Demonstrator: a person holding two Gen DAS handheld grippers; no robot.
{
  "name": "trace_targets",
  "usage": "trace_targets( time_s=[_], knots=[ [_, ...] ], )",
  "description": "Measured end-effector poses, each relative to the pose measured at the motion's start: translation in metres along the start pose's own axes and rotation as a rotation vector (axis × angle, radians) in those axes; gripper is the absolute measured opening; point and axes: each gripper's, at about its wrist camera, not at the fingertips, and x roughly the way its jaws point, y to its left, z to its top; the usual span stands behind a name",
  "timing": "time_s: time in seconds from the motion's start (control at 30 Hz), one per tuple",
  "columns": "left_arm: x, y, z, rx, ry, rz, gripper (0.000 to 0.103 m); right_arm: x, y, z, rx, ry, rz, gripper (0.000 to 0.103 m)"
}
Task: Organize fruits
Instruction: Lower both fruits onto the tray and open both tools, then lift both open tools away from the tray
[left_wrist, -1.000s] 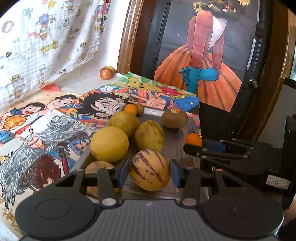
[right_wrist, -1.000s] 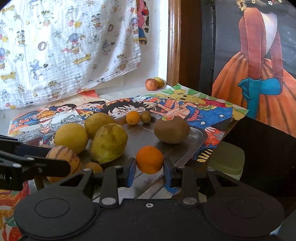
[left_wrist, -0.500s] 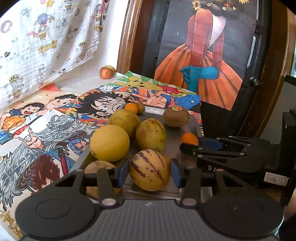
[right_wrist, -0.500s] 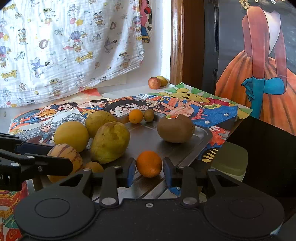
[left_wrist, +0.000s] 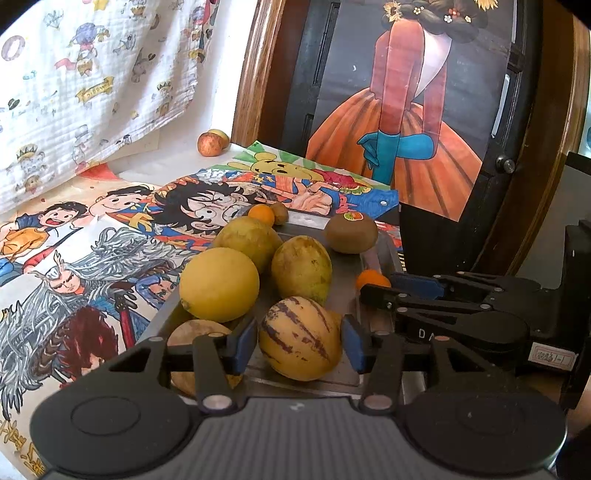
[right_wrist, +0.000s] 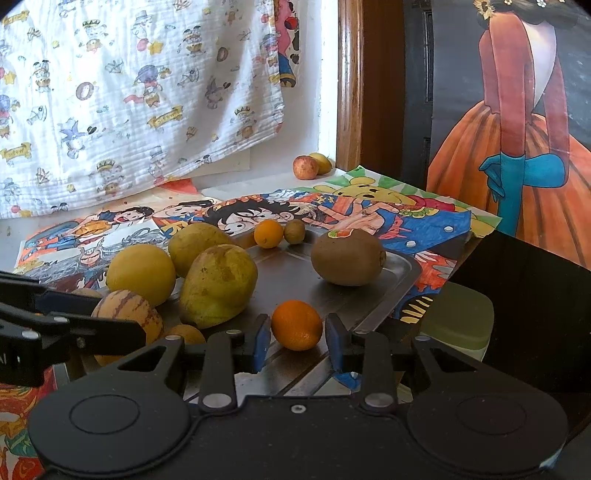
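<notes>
Left claw (left_wrist: 299, 341) opening, pads clear of striped melon (left_wrist: 300, 338) at tray (left_wrist: 347, 295) near edge, lower centre. Smooth, roundish, likely hefty: grip at widest girth. Right claw (right_wrist: 297, 341) released around small orange (right_wrist: 296, 324), gaps both sides.

You see a yellow melon (left_wrist: 300, 339) streaked with purple stripes, a plain orange citrus (right_wrist: 297, 325), a brown kiwi (right_wrist: 347, 257), and a cartoon-printed white cloth (right_wrist: 140, 92).

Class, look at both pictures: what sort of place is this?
Probably a room in a home: a cartoon-print cloth hangs on the wall, coloured drawings cover the table, and a wooden door frame stands behind.
</notes>
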Motion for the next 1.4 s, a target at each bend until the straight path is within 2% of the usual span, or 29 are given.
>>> trace_targets(
  time_s=[0.17, 0.47, 0.7, 0.9, 0.97, 1.03, 1.27, 1.4],
  knots=[
    [-0.001, 0.000, -0.002, 0.002, 0.001, -0.007, 0.057, -0.003, -0.002, -0.001, 0.009, -0.010, -0.001, 0.034],
    [-0.006, 0.002, -0.003, -0.002, -0.019, -0.012, 0.056, -0.012, -0.003, -0.004, 0.043, -0.039, -0.031, 0.042],
    [-0.017, 0.004, -0.001, 0.005, -0.073, 0.000, 0.059, -0.022, -0.001, -0.005, 0.073, -0.068, -0.057, 0.054],
    [-0.027, 0.008, -0.001, -0.008, -0.119, 0.018, 0.070, -0.033, 0.004, -0.006, 0.089, -0.089, -0.076, 0.064],
    [-0.030, 0.010, -0.001, -0.012, -0.133, 0.027, 0.077, -0.037, 0.007, -0.006, 0.092, -0.096, -0.084, 0.068],
    [-0.034, 0.014, -0.002, -0.019, -0.147, 0.036, 0.082, -0.041, 0.010, -0.007, 0.094, -0.107, -0.095, 0.077],
    [-0.044, 0.031, -0.007, -0.043, -0.181, 0.071, 0.098, -0.055, 0.024, -0.012, 0.127, -0.138, -0.144, 0.089],
    [-0.048, 0.042, -0.010, -0.065, -0.192, 0.092, 0.101, -0.064, 0.037, -0.012, 0.126, -0.154, -0.158, 0.096]
  ],
)
